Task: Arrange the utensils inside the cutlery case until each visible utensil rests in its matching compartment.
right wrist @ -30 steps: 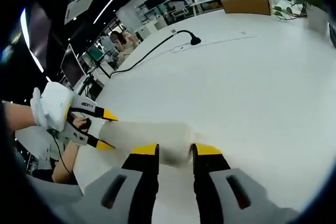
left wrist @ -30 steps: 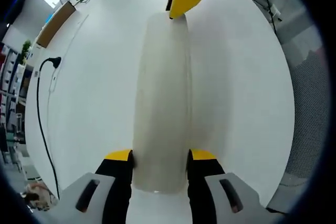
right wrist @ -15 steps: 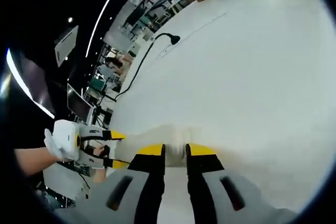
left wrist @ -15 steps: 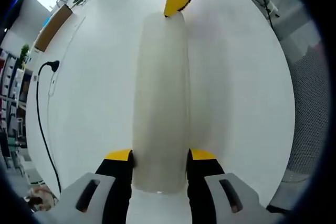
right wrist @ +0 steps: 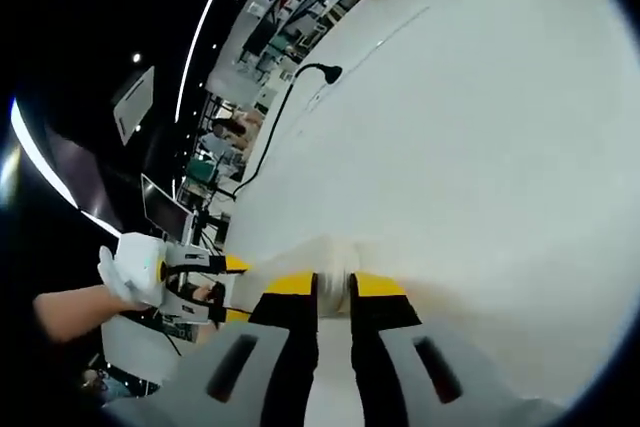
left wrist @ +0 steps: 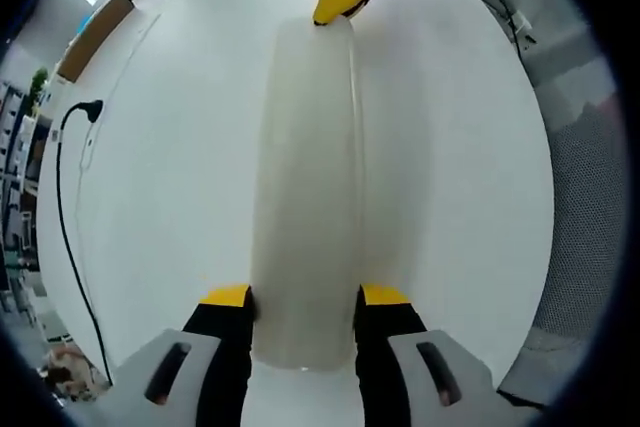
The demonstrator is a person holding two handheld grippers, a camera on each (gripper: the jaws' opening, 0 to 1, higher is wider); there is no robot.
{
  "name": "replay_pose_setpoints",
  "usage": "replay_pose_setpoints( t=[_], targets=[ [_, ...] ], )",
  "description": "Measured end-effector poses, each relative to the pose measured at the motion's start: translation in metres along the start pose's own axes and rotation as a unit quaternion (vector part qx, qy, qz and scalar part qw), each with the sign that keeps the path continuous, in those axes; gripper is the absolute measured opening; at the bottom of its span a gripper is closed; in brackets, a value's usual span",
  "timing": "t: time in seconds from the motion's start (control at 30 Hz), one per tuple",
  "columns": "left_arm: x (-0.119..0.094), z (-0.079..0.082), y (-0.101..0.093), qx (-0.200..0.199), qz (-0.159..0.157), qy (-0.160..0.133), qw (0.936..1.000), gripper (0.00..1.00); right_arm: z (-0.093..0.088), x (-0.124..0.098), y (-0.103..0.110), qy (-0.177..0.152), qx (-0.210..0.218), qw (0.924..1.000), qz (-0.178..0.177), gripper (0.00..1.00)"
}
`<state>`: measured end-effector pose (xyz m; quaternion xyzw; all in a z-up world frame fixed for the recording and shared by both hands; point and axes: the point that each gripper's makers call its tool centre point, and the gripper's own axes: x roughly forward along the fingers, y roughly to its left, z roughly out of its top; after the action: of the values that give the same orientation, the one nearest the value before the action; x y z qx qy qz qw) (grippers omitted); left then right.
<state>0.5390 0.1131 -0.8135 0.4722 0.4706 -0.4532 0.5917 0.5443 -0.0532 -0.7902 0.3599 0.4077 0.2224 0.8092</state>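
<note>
Cutlery case held at both ends, lid not yet opened.

Black cable [left wrist: 70, 237] at far left on white table [left wrist: 170, 177]. Left gripper [left wrist: 304, 299] clamped across near end of translucent, closed cutlery case [left wrist: 305, 177], lying lengthwise on table. Right gripper [right wrist: 332, 285] nearly together, pinching thin edge at far end of case. No utensils discernible through frosted shell. Judged step: opening case. Next move calls for steady left clamp, upward peel of lid by right.
</note>
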Motion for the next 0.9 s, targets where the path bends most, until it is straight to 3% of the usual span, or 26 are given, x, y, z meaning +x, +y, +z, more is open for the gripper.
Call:
replay_pose_setpoints(
  t=[0.07, 0.13, 0.2, 0.3, 0.37, 0.43, 0.5, 0.67, 0.77, 0.8, 0.87, 0.9],
  targets=[
    [-0.001, -0.002, 0.001, -0.006, 0.001, -0.002, 1.0, 0.4, 0.001, 0.0, -0.002, -0.01, 0.0, 0.9999, 0.003, 0.09],
    [-0.001, -0.003, 0.002, -0.007, 0.001, -0.009, 0.9999, 0.4, 0.001, 0.0, -0.003, -0.014, 0.09, 0.9957, 0.016, 0.12],
    [-0.001, -0.002, 0.001, -0.005, 0.0, -0.012, 0.9999, 0.4, -0.003, -0.001, -0.006, 0.019, 0.167, 0.9856, 0.015, 0.15],
    [-0.001, 0.0, 0.0, -0.006, 0.0, -0.004, 1.0, 0.4, 0.005, -0.002, -0.012, -0.006, 0.139, 0.99, 0.021, 0.15],
    [-0.001, 0.0, 0.0, -0.004, 0.001, 0.001, 1.0, 0.4, 0.004, -0.005, -0.013, -0.015, 0.182, 0.9827, 0.028, 0.17],
    [-0.001, 0.0, 0.0, -0.005, -0.001, 0.008, 1.0, 0.4, 0.001, -0.007, -0.014, -0.012, 0.173, 0.9844, 0.03, 0.16],
    [-0.001, 0.0, -0.001, -0.009, -0.001, 0.015, 0.9998, 0.4, -0.002, -0.007, -0.01, -0.011, 0.135, 0.9899, 0.041, 0.13],
    [-0.001, -0.001, 0.0, -0.004, -0.001, 0.016, 0.9999, 0.4, 0.002, -0.002, -0.015, -0.025, 0.157, 0.9868, 0.031, 0.15],
    [-0.001, -0.001, -0.001, -0.002, 0.001, 0.017, 0.9999, 0.4, 0.005, 0.0, -0.017, -0.039, 0.147, 0.9881, 0.023, 0.17],
    [-0.001, 0.0, -0.001, -0.001, 0.002, 0.018, 0.9998, 0.4, 0.005, 0.002, -0.019, -0.037, 0.166, 0.9853, 0.018, 0.17],
    [0.0, 0.0, -0.001, -0.001, 0.004, 0.023, 0.9997, 0.4, 0.007, 0.004, -0.02, -0.046, 0.132, 0.9896, 0.033, 0.16],
    [0.0, 0.0, -0.001, 0.002, 0.004, 0.023, 0.9997, 0.4, 0.001, 0.003, -0.017, -0.036, 0.155, 0.9866, 0.037, 0.15]
  ],
)
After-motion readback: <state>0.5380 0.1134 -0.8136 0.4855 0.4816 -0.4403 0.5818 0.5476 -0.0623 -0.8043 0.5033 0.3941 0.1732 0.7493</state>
